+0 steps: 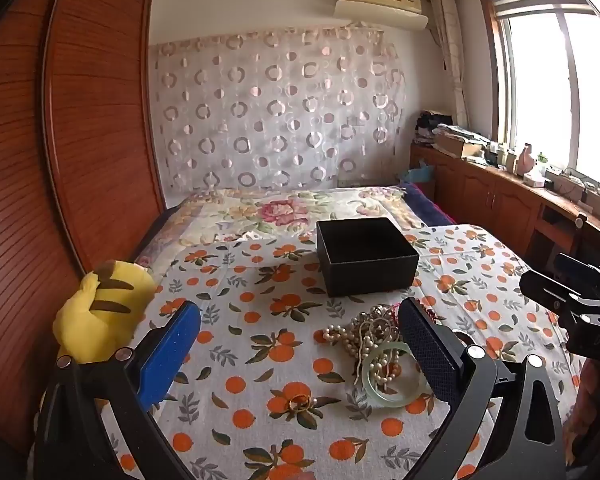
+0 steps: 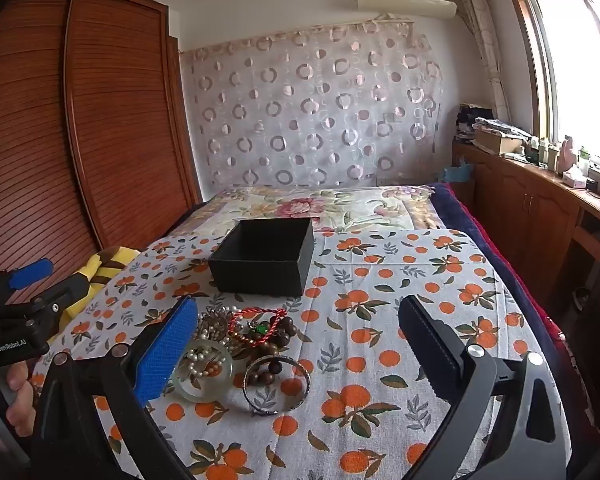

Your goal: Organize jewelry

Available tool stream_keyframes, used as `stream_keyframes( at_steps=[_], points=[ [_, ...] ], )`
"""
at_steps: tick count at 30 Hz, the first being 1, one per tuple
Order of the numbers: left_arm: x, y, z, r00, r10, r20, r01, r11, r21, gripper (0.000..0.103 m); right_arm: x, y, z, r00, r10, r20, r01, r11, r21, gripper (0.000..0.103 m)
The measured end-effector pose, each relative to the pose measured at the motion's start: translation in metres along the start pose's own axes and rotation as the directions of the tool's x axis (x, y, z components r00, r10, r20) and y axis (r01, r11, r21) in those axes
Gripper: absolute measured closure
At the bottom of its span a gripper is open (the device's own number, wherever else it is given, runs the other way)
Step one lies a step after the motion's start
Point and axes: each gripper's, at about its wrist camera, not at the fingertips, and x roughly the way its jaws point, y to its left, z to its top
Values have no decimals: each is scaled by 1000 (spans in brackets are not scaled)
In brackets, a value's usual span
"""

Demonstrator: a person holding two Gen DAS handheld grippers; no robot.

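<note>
A bed under an orange-print cloth [image 2: 380,280] carries a black box [image 2: 264,258], seemingly empty, at centre frame. Below it, the jewelry heap [image 2: 236,340] lies tangled. Both the left gripper [image 1: 300,344] and right gripper [image 2: 296,344] gape wide, holding nothing. Best lift the loose jade bangle [image 2: 202,372] first, pinching its rim.

One black box [image 2: 262,260], two bangles — green [image 2: 202,376], metal [image 2: 277,385] — one gold ring [image 1: 299,402], one plush toy [image 1: 100,312]

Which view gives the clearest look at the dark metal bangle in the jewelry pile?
The right wrist view. There the dark metal bangle lies in the open on the cloth, beside the pale green bangle. In the left wrist view it cannot be made out; that gripper's dark finger covers that side of the pile.
</note>
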Motion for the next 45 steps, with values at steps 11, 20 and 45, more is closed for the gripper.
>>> stream_keyframes(
  at_steps=[11, 20, 45],
  points=[
    [0, 1, 0, 1000, 0, 6, 0, 1000, -2, 7, -1, 1, 0, 1000, 0, 2, 0, 1000, -1, 2],
    [0, 0, 0, 1000, 1, 8, -1, 1000, -2, 7, -1, 1, 0, 1000, 0, 3, 0, 1000, -1, 2],
    [-1, 1, 0, 1000, 2, 7, -2, 1000, -1, 7, -3, 3, 0, 1000, 0, 2, 0, 1000, -3, 2]
  ],
)
